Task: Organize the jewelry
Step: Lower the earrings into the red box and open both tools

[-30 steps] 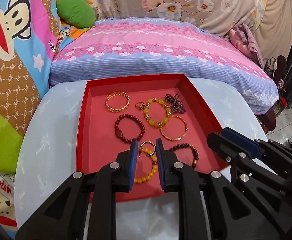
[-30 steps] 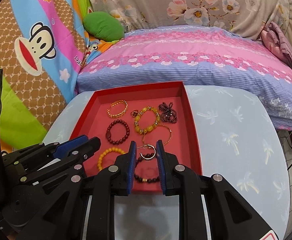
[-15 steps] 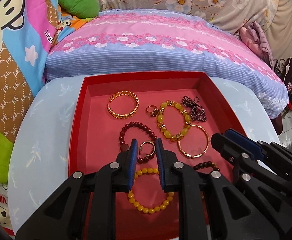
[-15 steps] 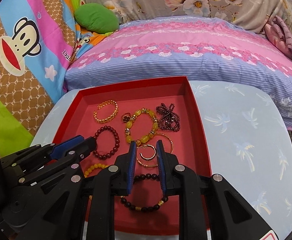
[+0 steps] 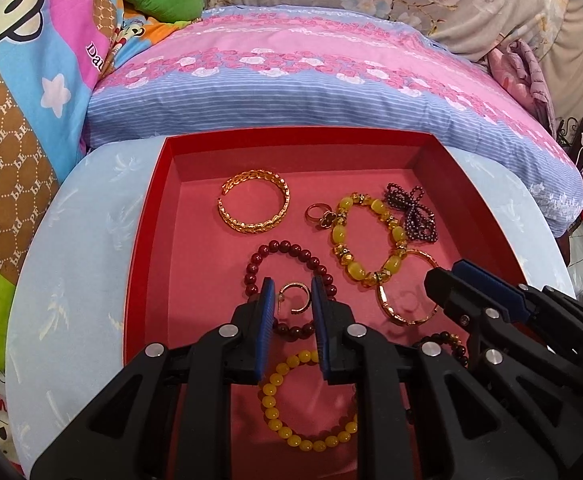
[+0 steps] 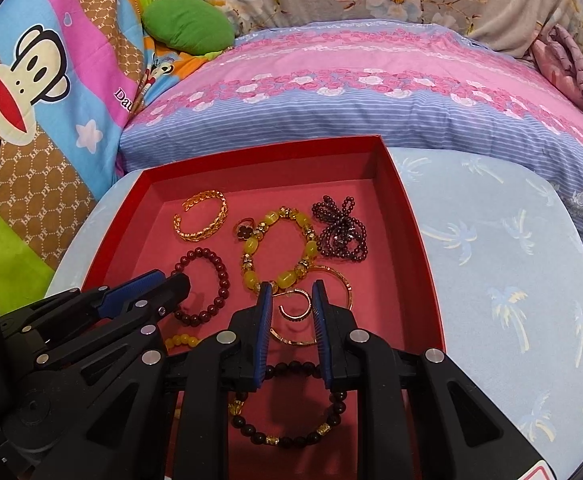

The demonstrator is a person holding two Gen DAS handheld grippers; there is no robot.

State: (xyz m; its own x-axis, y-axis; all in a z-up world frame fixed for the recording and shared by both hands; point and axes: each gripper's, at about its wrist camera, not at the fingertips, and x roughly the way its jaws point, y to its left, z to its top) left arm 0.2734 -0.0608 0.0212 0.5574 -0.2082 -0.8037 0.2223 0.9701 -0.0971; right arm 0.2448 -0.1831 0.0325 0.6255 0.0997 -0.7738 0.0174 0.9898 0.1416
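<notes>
I hold one small gold hoop earring (image 5: 293, 298) in the narrow-set left gripper (image 5: 291, 300) and another (image 6: 294, 305) in the right gripper (image 6: 291, 304), above the red tray (image 5: 147, 216); they seem light, stiff, slippery, so I pinch the rims.

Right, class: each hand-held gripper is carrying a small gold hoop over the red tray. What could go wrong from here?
1. Each hoop sits only at the fingertips, so it may slip out.
2. Dropped here, the left one could land on the dark red bead bracelet and tangle.
3. The grippers are close together and may bump.
</notes>
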